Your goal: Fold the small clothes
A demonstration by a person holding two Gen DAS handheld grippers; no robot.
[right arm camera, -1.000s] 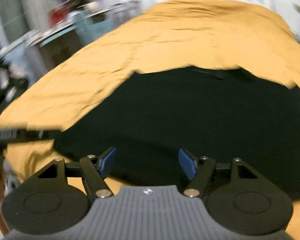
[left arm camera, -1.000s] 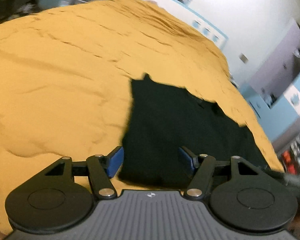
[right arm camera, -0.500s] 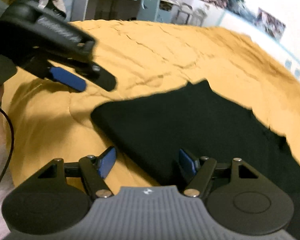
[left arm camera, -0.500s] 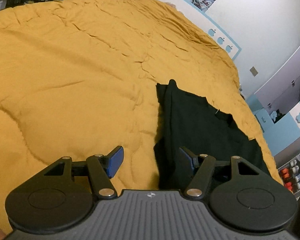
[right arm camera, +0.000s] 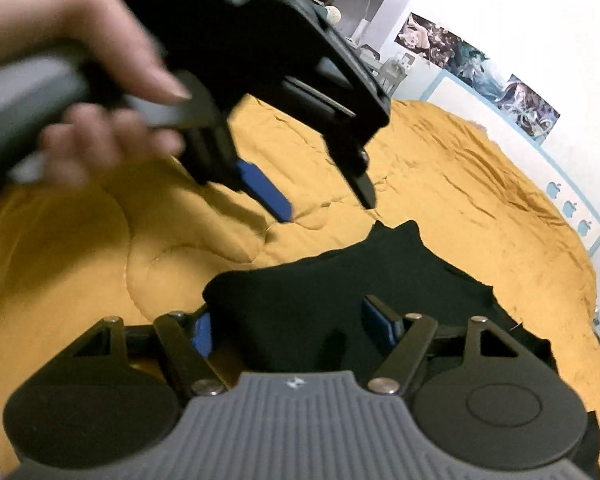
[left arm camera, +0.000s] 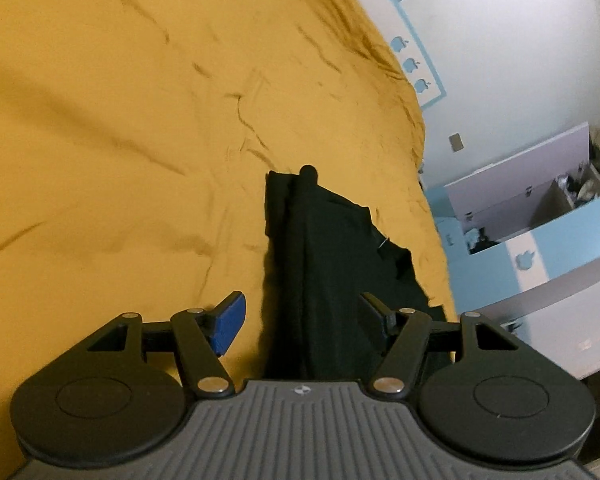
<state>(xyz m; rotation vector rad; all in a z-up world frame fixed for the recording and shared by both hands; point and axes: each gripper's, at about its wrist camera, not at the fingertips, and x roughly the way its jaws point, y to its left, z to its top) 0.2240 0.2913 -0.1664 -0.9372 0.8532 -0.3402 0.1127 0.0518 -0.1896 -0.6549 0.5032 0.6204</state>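
The left gripper (left arm camera: 302, 320) hangs with its jaws wide and empty above the near end of the black garment (left arm camera: 332, 264), and the right gripper (right arm camera: 286, 330) is likewise spread wide and holds nothing, low over the same cloth at lower centre of its view. The garment lies partly doubled over on the yellow bedspread (left arm camera: 120, 140), toward the bed's right edge in the left wrist view.

Judging from this, the risks are plain. The doubled layers are black on black, so a pinch may catch only one layer, or take bedspread with it, and drag the fold askew. The two tools are close together; they may knock.

No writing is readable: only apple-shaped decals (left arm camera: 414, 65) on the wall and a blurred poster (right arm camera: 478, 72).
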